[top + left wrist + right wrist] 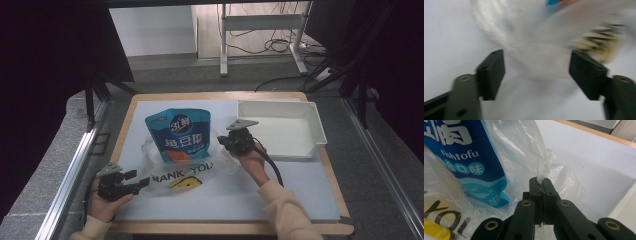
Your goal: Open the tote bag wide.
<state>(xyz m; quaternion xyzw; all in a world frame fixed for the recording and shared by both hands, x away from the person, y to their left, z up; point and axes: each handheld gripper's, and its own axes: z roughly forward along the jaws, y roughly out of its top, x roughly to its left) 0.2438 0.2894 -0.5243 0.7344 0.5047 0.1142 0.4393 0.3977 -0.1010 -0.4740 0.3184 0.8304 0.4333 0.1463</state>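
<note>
With only the right tongs pinching the plastic bag rim on the desk and the left tongs spread off it, that thin film could've torn, leaving the fish tofu pouch half out.

Your work surface is a wooden table with a pale blue mat covering nearly all of its top, leaving you only a thin wood rim showing around the edges. On the mat you have 2 things: a clear plastic bag printed with black letters near the middle-left, with a blue snack pouch partly inside it, and a white tray at the far right corner.
</note>
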